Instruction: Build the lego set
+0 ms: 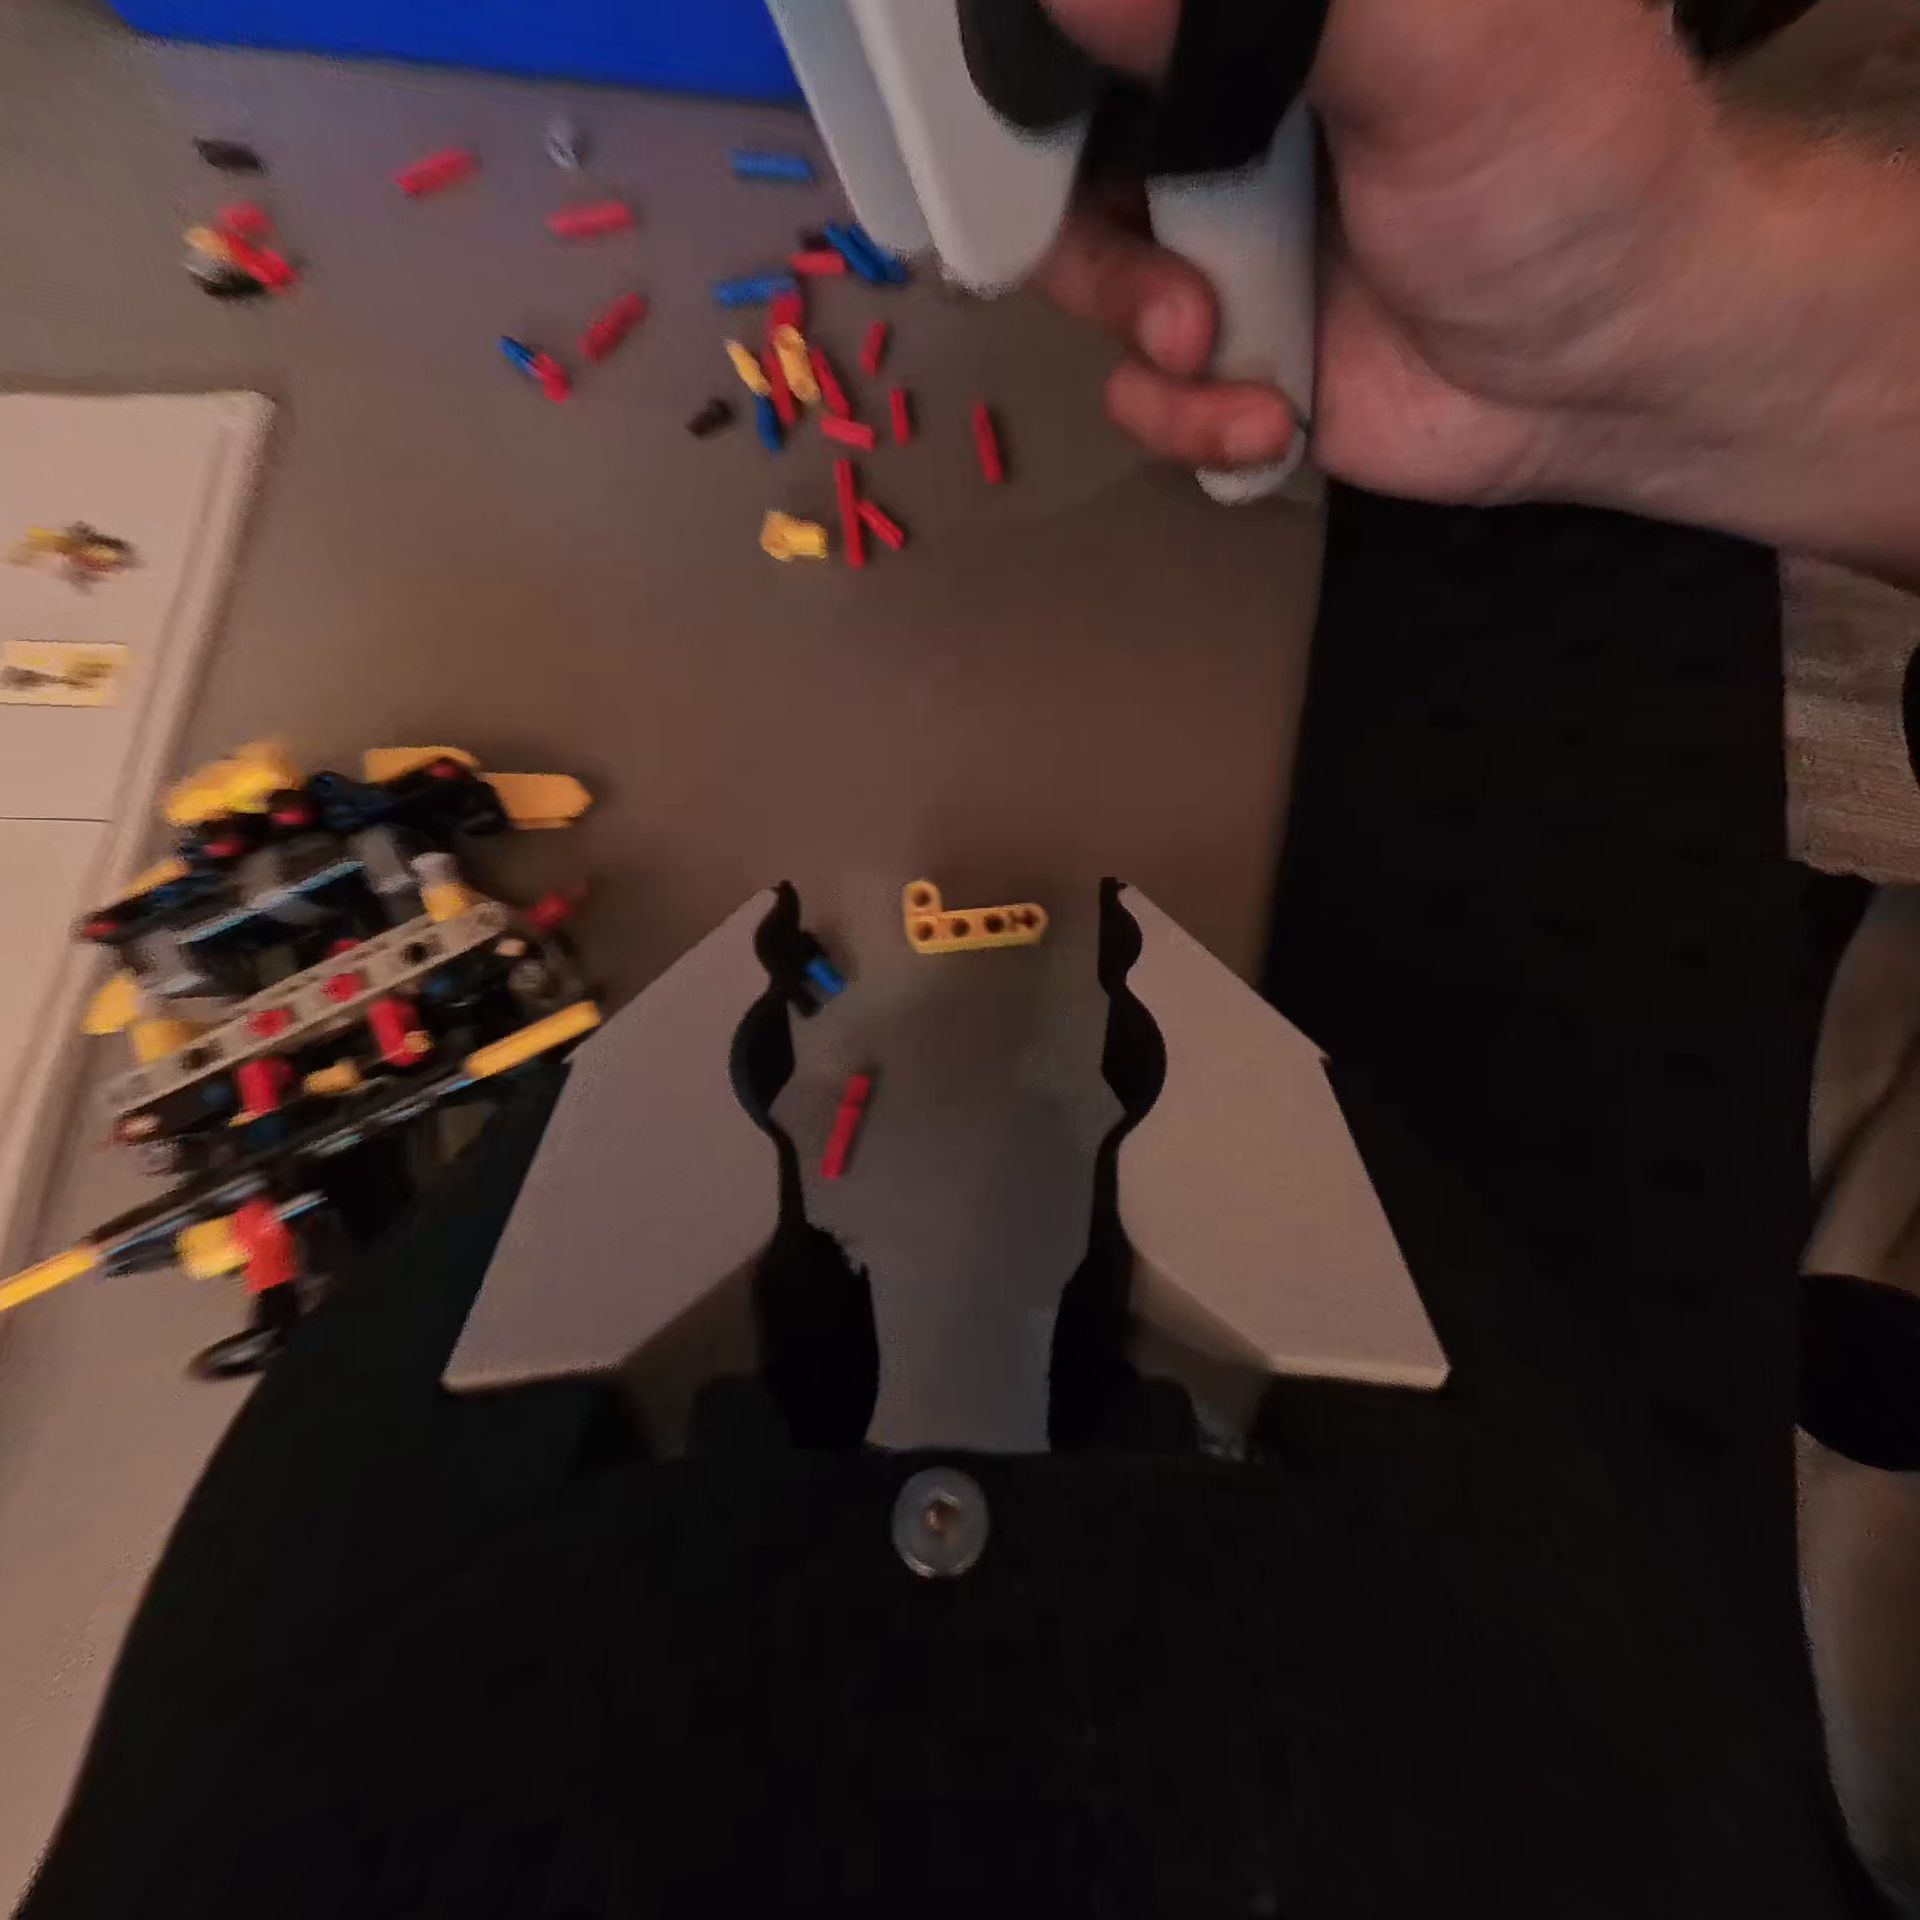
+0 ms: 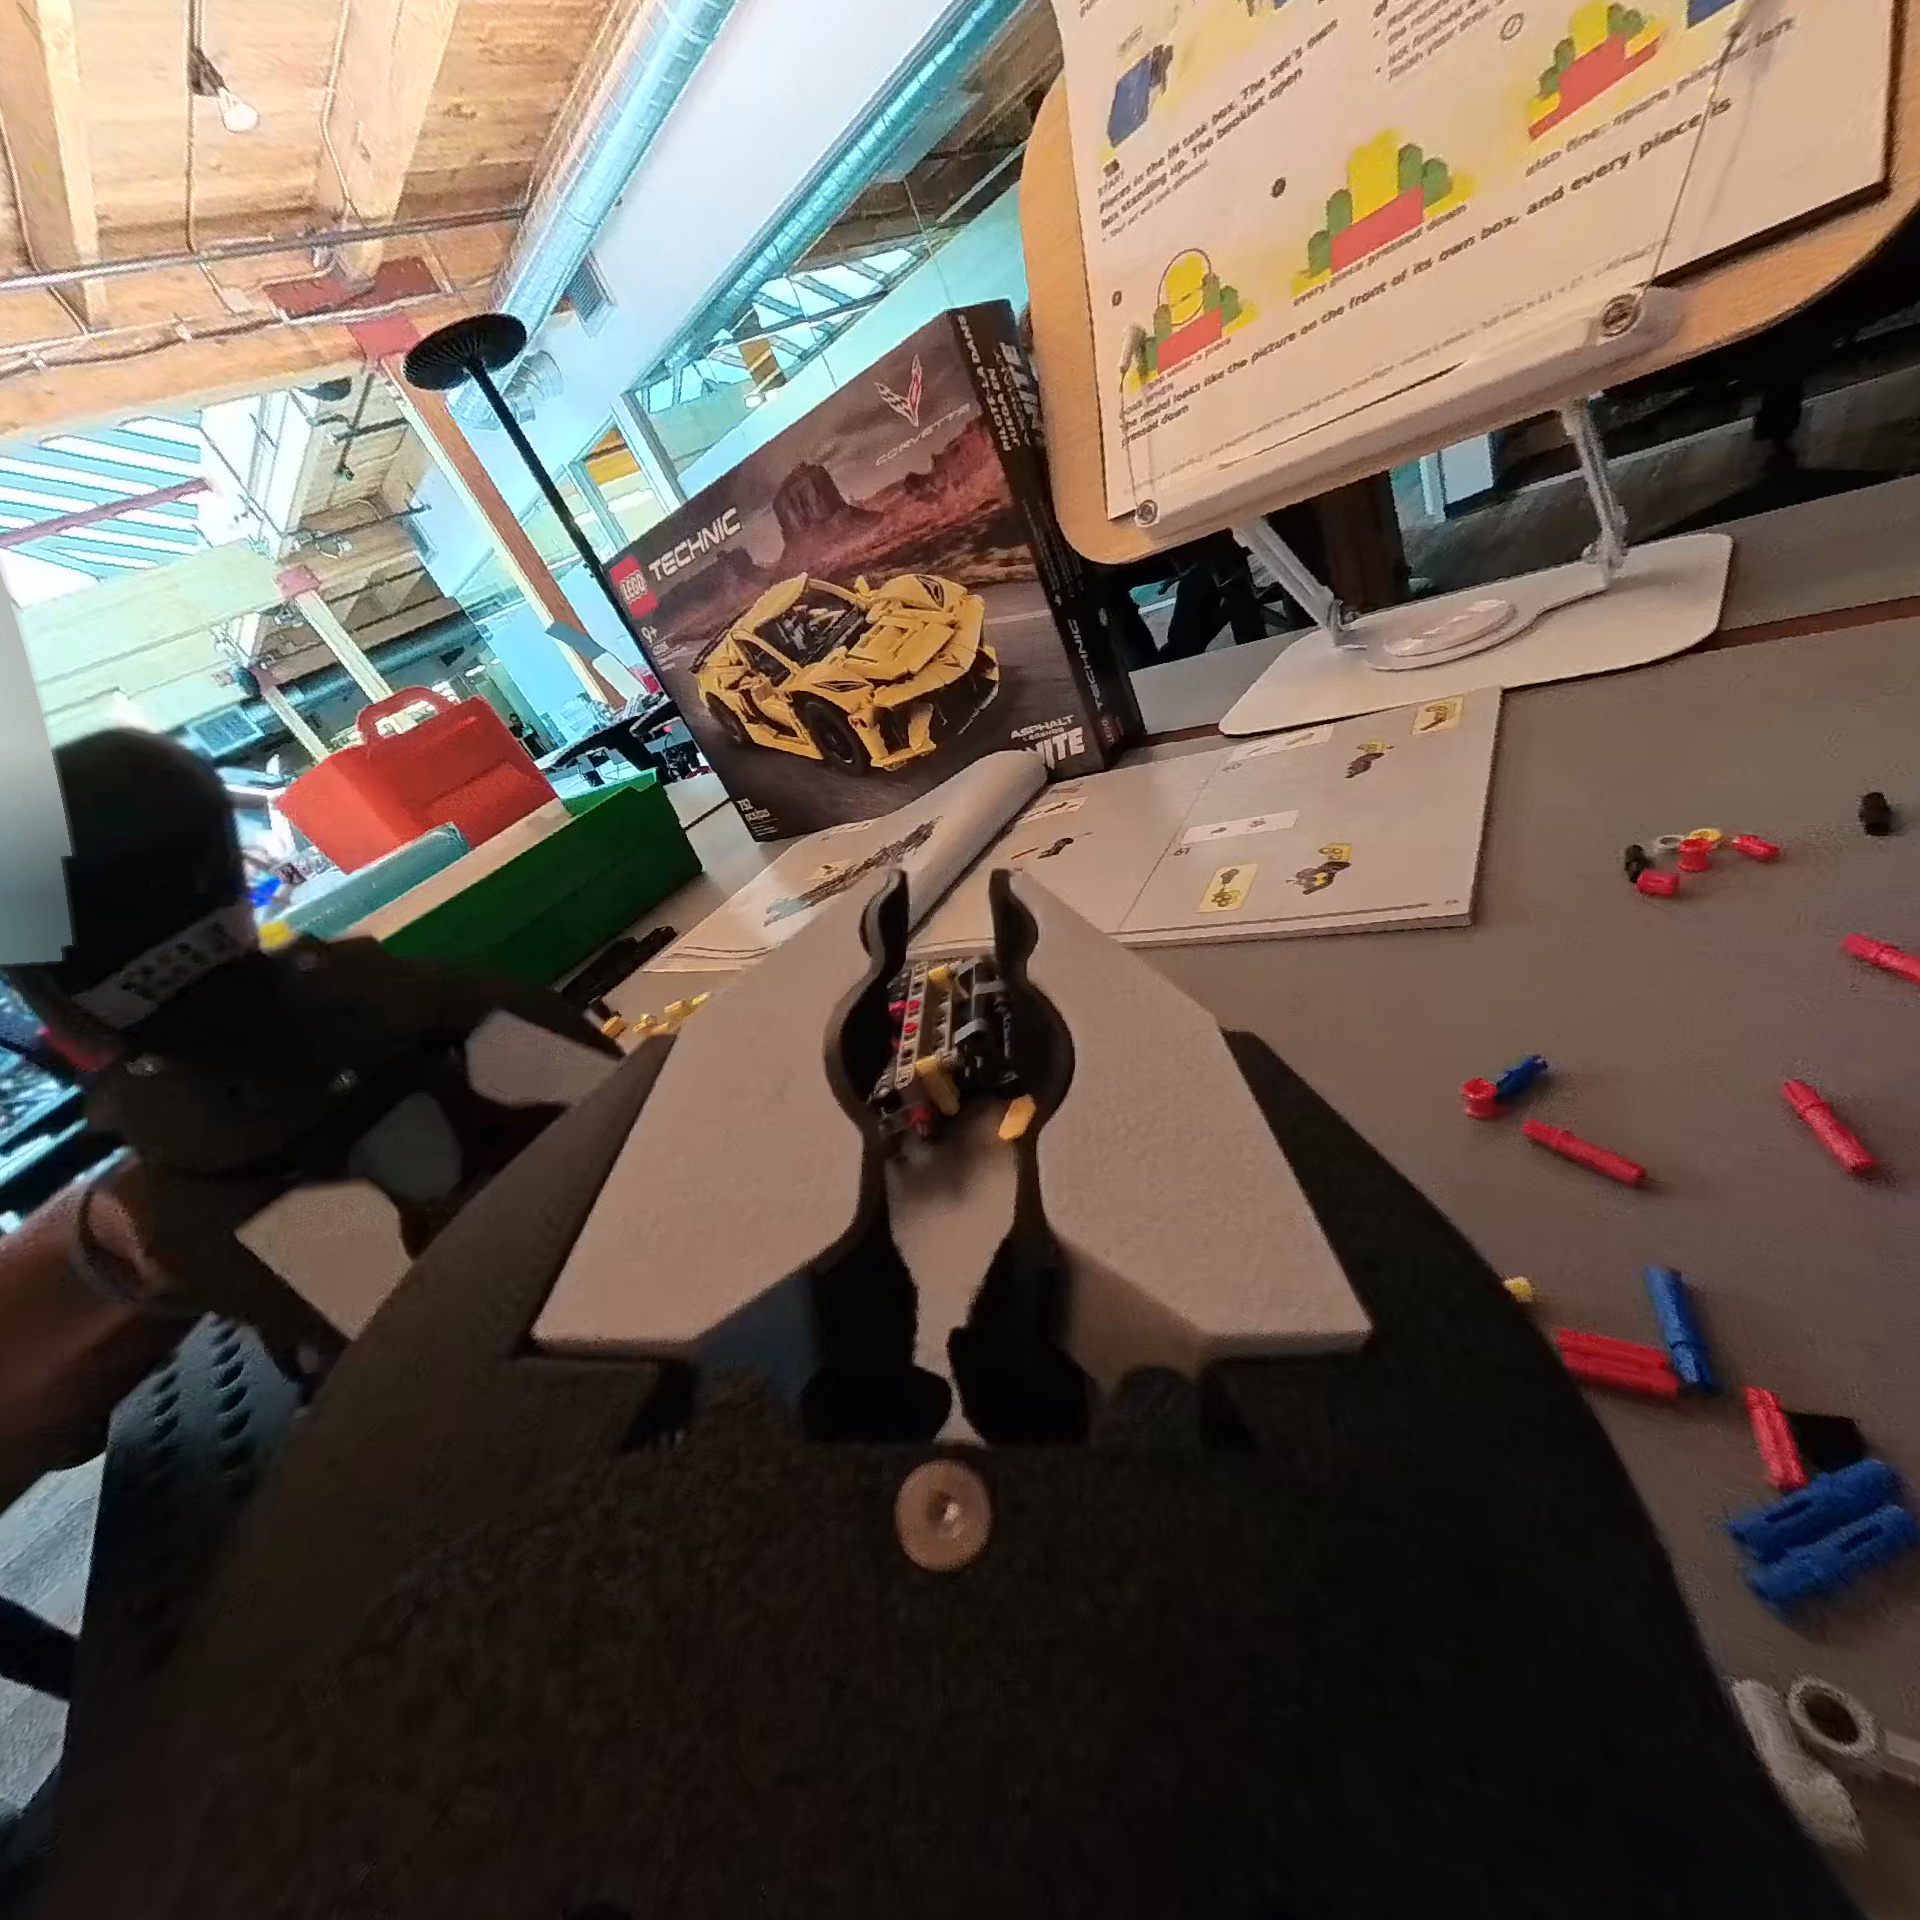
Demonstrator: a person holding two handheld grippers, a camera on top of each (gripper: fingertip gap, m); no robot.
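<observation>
the tiny, light, stiff yellow L-beam [image 1: 971,918] is best pinched across its flat sides by the wide-open, empty left gripper [image 1: 945,904], right gripper [image 2: 948,904] narrowly parted and apparently empty

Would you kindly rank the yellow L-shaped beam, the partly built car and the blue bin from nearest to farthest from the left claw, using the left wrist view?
1. Yellow L-shaped beam, between the left claw tips.
2. Partly built car, off left.
3. Blue bin, far top edge.

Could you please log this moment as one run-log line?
left claw: open above yellow L-beam | right claw: slightly open, empty, pointed at car assembly | red pins loose on table
</observation>
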